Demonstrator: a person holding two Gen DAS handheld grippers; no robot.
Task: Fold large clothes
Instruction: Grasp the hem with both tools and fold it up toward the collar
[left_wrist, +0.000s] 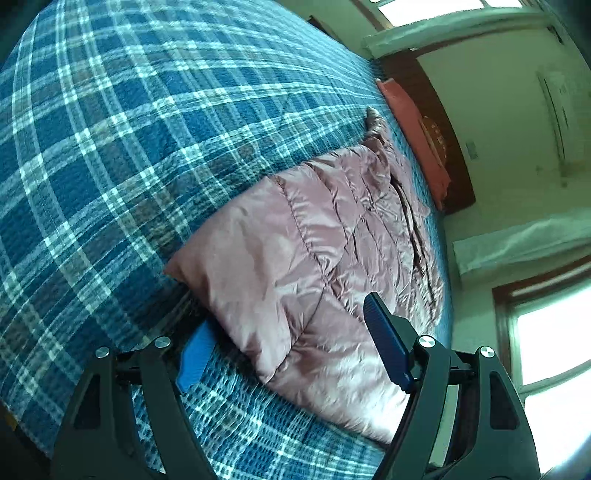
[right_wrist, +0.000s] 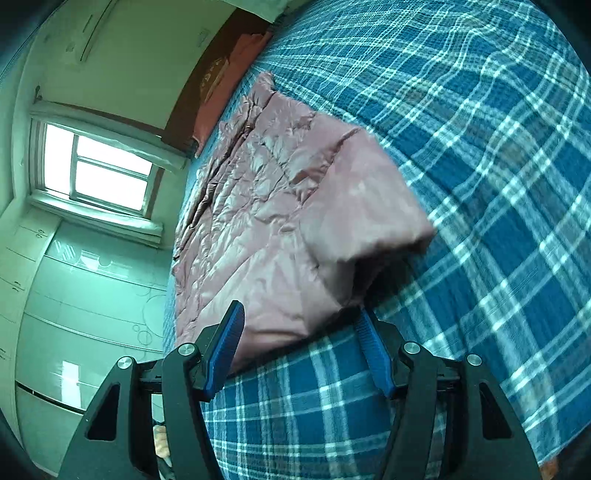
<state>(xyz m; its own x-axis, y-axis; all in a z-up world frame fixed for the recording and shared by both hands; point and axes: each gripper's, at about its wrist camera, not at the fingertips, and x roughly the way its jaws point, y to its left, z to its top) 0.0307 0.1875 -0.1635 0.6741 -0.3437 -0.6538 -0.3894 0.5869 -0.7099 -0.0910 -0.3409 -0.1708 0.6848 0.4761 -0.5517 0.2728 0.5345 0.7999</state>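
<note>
A shiny quilted mauve puffer jacket (left_wrist: 314, 266) lies on the blue plaid bedspread (left_wrist: 110, 147). The left tool (left_wrist: 288, 343) gapes wide at its hem corner (gripping nothing). The right tool (right_wrist: 303, 347) straddles the other corner, jaws apart.

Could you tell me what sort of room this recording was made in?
Most likely a bedroom in a home. A wide bed under a blue plaid bedspread fills both views, with a dark wooden headboard at its far end, and built-in wardrobe doors stand beside a window.

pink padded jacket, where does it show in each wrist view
Left wrist: the pink padded jacket lies centre-right, its near end between the open gripper fingers.
Right wrist: the jacket lies centre-left, its near end between the open fingers.
Shared landmark: the red pillow beyond the jacket's far end.
</note>
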